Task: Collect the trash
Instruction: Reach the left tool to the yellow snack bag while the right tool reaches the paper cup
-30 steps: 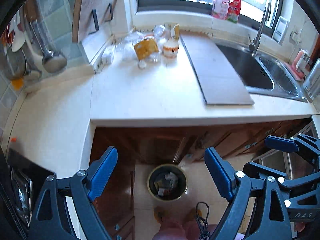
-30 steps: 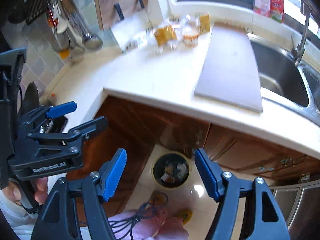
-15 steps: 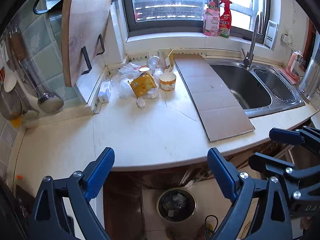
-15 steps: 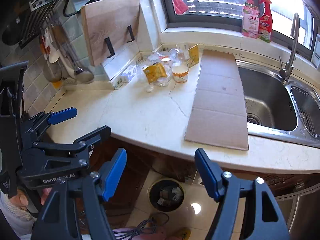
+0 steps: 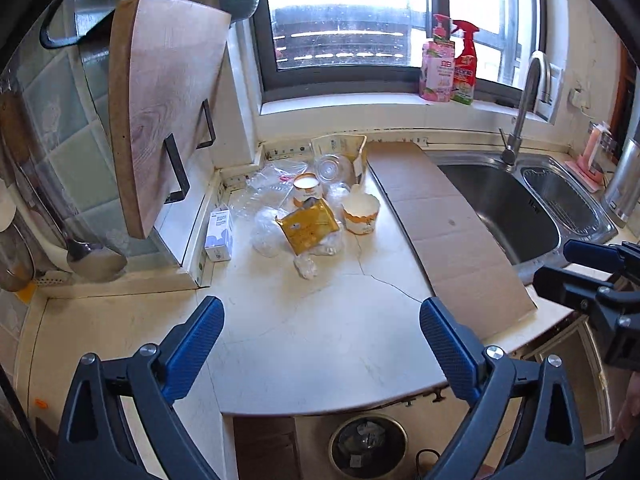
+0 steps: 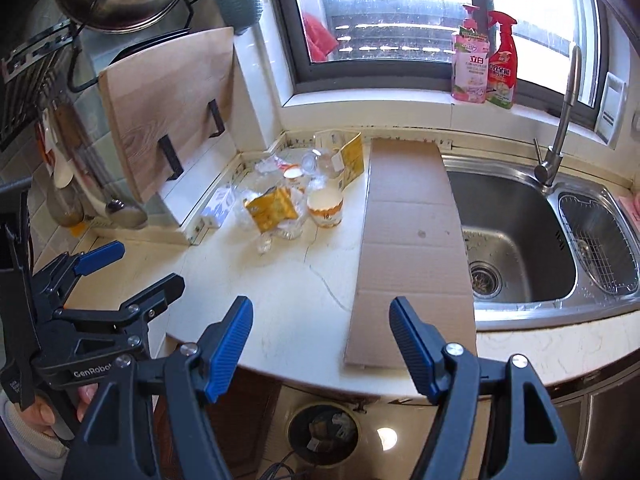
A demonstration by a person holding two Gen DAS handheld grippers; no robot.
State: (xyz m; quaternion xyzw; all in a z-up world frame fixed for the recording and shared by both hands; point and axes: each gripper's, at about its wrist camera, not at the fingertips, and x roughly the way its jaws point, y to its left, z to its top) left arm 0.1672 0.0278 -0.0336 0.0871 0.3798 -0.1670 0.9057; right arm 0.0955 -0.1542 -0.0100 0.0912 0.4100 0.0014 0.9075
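Both claws — left claw point(image 5: 320, 344), right claw point(image 6: 322, 332) — gape empty above the counter point(image 5: 304, 328).

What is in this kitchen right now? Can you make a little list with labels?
left hand-held gripper: open, empty
right hand-held gripper: open, empty
trash pile: yellow wrapper, paper cup, clear plastic bits, at the back of the countertop
cardboard sheet: flat beside the sink
trash bin: on the floor, already holding scraps
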